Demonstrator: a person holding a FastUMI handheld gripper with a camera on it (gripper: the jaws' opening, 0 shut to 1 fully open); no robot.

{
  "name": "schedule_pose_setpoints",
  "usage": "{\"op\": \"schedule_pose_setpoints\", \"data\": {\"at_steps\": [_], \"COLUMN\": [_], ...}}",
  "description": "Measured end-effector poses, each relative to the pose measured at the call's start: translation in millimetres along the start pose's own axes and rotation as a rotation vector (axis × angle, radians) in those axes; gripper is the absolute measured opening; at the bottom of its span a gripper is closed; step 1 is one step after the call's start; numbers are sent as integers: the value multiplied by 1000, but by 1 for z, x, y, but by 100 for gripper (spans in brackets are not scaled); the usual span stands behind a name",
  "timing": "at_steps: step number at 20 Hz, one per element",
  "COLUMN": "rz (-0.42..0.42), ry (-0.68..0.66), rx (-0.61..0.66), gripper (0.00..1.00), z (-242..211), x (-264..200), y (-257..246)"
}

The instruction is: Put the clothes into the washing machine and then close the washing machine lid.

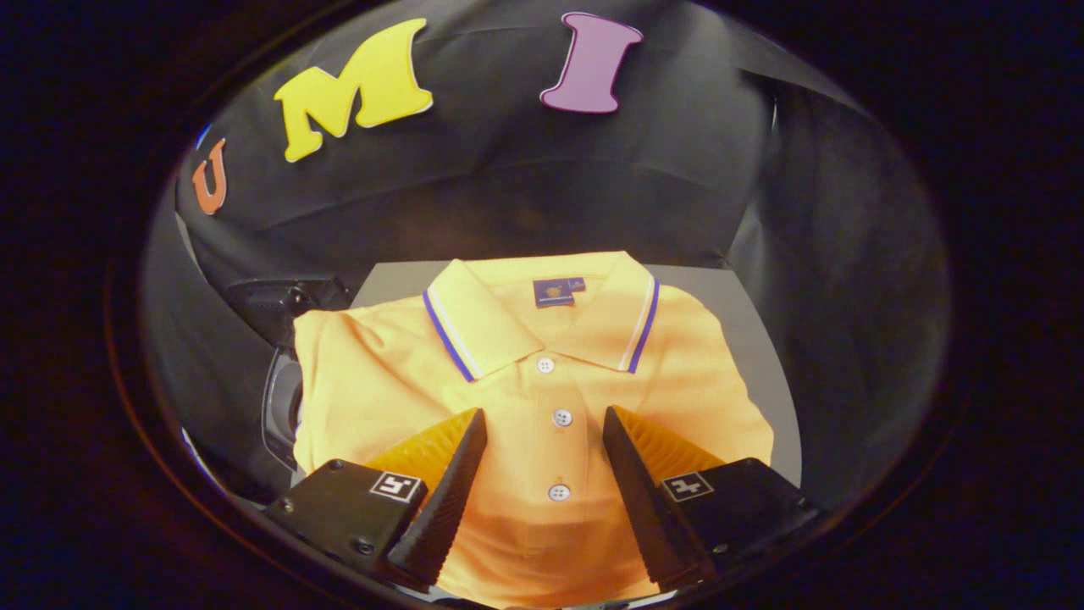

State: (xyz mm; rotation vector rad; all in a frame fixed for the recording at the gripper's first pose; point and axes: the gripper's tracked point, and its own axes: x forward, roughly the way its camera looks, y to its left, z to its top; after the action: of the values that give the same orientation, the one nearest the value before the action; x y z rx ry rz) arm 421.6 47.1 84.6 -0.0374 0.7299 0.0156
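A folded yellow polo shirt [542, 390] with a blue-and-white striped collar lies flat on a grey surface [745, 339]. My gripper [546, 419] hovers over its buttoned front, open, with the button placket showing in the gap between the two black fingers [449, 483]. Neither finger visibly presses on the cloth. To the left of the shirt, partly hidden by its sleeve, a dark rounded piece of the washing machine [284, 398] shows, with a black part [279, 305] just above it.
Black cloth walls close in behind the grey surface and on both sides. The grey surface's far and right edges lie a short way beyond the shirt.
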Motion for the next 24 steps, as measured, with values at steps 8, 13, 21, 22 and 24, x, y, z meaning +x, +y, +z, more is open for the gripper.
{"op": "schedule_pose_setpoints", "data": {"at_steps": [8,13,21,22,24], "rz": [20,53,128,147,179], "ry": [-37,-72,-161,-175,-201], "rx": [33,91,149,157,165], "gripper": [17,6,6,6,6], "z": [3,-11,-18,-17,-13], "x": [-1,-42,-121,-132,-153], "y": [-4,11,61,69,87]}}
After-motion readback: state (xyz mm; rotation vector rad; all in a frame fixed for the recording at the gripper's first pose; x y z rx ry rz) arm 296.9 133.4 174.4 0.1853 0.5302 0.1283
